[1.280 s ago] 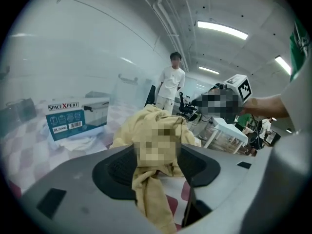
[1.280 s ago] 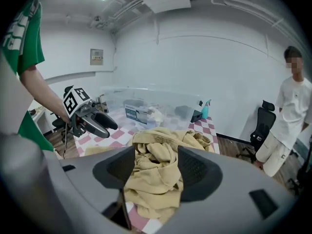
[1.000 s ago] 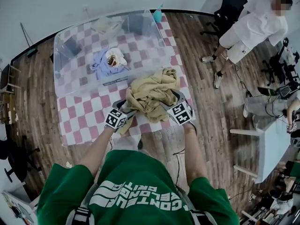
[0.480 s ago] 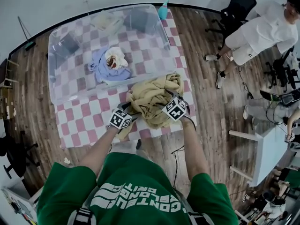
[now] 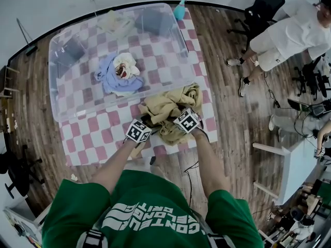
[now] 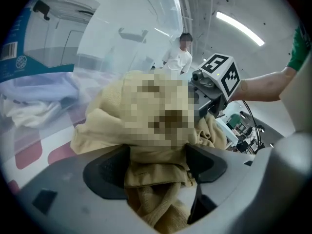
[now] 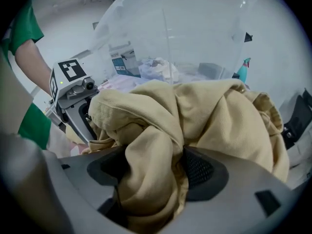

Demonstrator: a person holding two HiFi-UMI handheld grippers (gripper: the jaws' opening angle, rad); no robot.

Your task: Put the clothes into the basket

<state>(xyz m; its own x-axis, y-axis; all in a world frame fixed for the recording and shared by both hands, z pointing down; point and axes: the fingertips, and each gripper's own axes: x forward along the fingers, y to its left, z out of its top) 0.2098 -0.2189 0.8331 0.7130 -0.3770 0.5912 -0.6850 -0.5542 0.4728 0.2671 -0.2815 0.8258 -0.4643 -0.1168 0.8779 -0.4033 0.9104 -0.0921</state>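
A crumpled tan garment [image 5: 168, 106] lies on the checked tablecloth just in front of the clear plastic basket [image 5: 51, 94]. My left gripper [image 5: 147, 123] is pushed into its near left side. My right gripper [image 5: 178, 124] points steeply down into its near right side. In the left gripper view, a fold of tan cloth [image 6: 156, 155] fills the gap of my left gripper [image 6: 156, 167], whose jaws stand wide. My right gripper [image 7: 156, 172] has just been opening, and a thick roll of the garment [image 7: 151, 150] lies between its jaws. Blue and white clothes [image 5: 118, 76] are in the basket.
Folded items [image 5: 70, 50] rest at the basket's back. A teal spray bottle [image 5: 180, 10] stands behind it. The table's near edge [image 5: 103, 156] is close to my body. A person in white [image 5: 284, 30] and an office chair [image 5: 258, 9] are at the right on the wooden floor.
Both grippers and the tan garment have come down from in front of the basket's near wall to the tablecloth. The garment now lies lower and flatter.
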